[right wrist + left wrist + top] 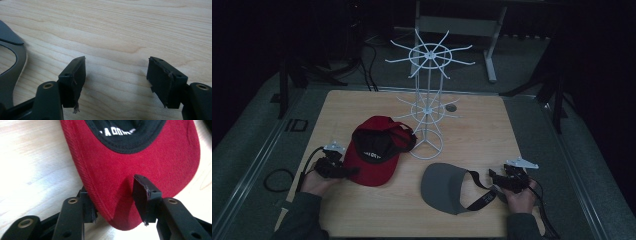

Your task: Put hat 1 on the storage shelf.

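A red cap [374, 155] with a black lining lies upside down left of the table's middle, brim toward me. My left gripper [349, 172] reaches its brim [140, 157] from the left. The jaws stand wide on either side of the brim's edge, one pad [145, 195] over the red cloth, the other at the rim. I cannot see either pad pressing. A grey visor [444, 187] with a black strap lies at the front right. Just right of the strap, my right gripper [493, 176] is open over bare wood, with nothing in its gap [116, 67].
A white wire hat rack [428, 100] with radiating hooks stands at the table's middle back, just behind the red cap. The visor's grey edge [10, 62] shows at the left of the right gripper view. The wooden table [482, 125] ends close behind both hands.
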A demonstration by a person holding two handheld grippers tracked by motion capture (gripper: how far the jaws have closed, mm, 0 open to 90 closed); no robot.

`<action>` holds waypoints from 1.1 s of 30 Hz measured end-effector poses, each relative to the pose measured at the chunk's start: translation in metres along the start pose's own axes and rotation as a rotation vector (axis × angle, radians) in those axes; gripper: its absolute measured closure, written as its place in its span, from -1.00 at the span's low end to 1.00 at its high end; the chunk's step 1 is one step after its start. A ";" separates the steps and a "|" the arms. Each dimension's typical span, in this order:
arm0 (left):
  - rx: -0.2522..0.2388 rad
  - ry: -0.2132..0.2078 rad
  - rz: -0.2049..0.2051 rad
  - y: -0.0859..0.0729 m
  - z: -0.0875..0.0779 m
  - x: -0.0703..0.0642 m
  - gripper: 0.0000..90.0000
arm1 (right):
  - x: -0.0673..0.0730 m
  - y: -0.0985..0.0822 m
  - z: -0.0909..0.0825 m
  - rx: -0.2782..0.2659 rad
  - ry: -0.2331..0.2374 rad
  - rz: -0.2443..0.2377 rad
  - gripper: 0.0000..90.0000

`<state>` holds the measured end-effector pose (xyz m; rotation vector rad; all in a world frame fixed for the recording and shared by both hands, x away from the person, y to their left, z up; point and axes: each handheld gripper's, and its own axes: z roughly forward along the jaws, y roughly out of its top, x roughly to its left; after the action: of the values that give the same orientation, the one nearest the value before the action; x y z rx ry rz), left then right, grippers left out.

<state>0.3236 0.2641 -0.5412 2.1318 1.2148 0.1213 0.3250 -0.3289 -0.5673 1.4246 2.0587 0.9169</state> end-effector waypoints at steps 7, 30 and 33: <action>0.031 -0.042 -0.031 0.003 -0.004 0.001 0.55 | 0.000 0.000 0.000 0.001 0.003 -0.003 -0.32; -0.255 0.058 -0.092 0.003 -0.034 0.005 0.91 | 0.000 0.000 0.000 0.001 0.004 -0.004 -0.32; -0.281 0.074 -0.091 0.005 -0.037 0.007 0.91 | 0.000 0.000 0.000 0.001 0.004 -0.004 -0.32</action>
<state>0.3166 0.2866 -0.5115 1.8403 1.2552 0.3137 0.3251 -0.3289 -0.5674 1.4194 2.0645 0.9181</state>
